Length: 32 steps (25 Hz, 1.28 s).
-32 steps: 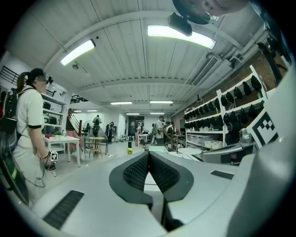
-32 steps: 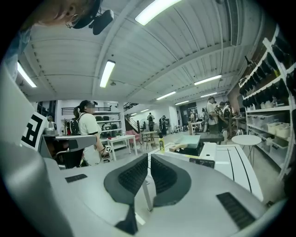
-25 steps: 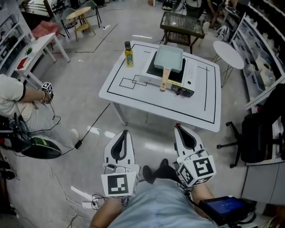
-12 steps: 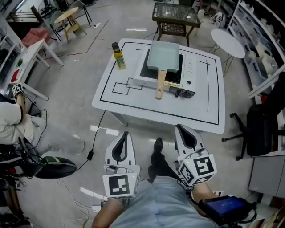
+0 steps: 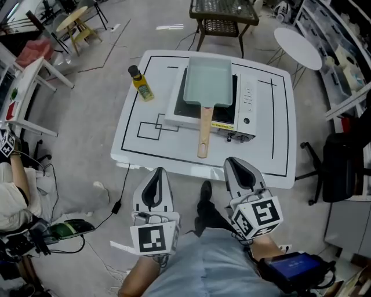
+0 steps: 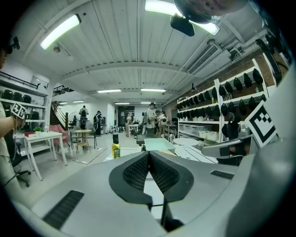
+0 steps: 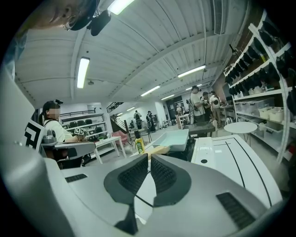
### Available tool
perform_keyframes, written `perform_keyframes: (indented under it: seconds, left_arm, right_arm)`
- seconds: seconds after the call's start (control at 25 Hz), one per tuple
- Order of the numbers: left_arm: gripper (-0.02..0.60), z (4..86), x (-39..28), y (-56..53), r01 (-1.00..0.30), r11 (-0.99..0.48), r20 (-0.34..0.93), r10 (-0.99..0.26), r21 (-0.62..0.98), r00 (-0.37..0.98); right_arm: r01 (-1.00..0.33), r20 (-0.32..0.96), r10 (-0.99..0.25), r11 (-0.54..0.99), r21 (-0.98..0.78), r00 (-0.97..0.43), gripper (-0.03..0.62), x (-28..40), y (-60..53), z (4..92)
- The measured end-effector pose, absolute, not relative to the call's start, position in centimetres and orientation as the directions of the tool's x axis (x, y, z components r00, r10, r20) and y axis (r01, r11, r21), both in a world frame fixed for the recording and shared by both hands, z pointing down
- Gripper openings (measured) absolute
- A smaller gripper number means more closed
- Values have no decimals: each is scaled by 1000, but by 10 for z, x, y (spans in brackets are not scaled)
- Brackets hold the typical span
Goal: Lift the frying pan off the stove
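Observation:
A pale green rectangular frying pan (image 5: pixel 207 80) with a wooden handle (image 5: pixel 203 132) sits on a white portable stove (image 5: pixel 243 108) on the white table (image 5: pixel 275 156). The handle points toward me. My left gripper (image 5: pixel 157 173) and right gripper (image 5: pixel 236 163) hang side by side just short of the table's near edge, both shut with nothing in them. In the left gripper view the left gripper (image 6: pixel 148 154) points at the pan (image 6: pixel 159 144) ahead. From the right gripper view, the right gripper (image 7: pixel 149 159) faces the pan (image 7: pixel 173 139) and its handle (image 7: pixel 157 149).
A yellow oil bottle (image 5: pixel 141 84) stands on the table's left part. A round white side table (image 5: pixel 297 49) and a dark wicker table (image 5: pixel 223 11) stand beyond. A black chair (image 5: pixel 342 168) is at the right, a seated person (image 5: pixel 11 191) and cables (image 5: pixel 119 200) at the left.
The table with the stove and pan has come nearer, its near edge now just beyond the gripper tips. Both grippers stay shut and level.

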<state>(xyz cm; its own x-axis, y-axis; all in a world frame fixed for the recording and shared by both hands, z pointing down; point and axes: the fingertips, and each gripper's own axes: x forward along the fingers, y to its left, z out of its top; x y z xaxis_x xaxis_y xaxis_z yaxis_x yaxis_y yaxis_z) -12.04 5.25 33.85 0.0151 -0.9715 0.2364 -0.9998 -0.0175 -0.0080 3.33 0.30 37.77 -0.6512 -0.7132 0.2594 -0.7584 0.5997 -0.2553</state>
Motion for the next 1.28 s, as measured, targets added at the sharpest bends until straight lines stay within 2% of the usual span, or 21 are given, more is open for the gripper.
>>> perform_keyframes:
  seconds: [0.52,1.04,1.16,1.28]
  left_arm:
    - [17,281,-122,-40,-998,-16,104,-995,-62,9]
    - [17,292,-135,-94,-997,-64,130,-990,-40,59]
    - [17,304,-136,-101,-997,-71,162,-985,-31,65]
    - [17,317,-137,-106,-997,-80,195,-978,-21,74]
  right_arm:
    - [-731,160,-718,633,-255,-678,51,24,-94,332]
    - [-750,204,-726,600,-279,-657,51,15,-133,348]
    - [-715,219,-692,593,-371,-688,51,14,-135,360]
    - [-589,206,-610,534,-606,-765,51,12,-128,378]
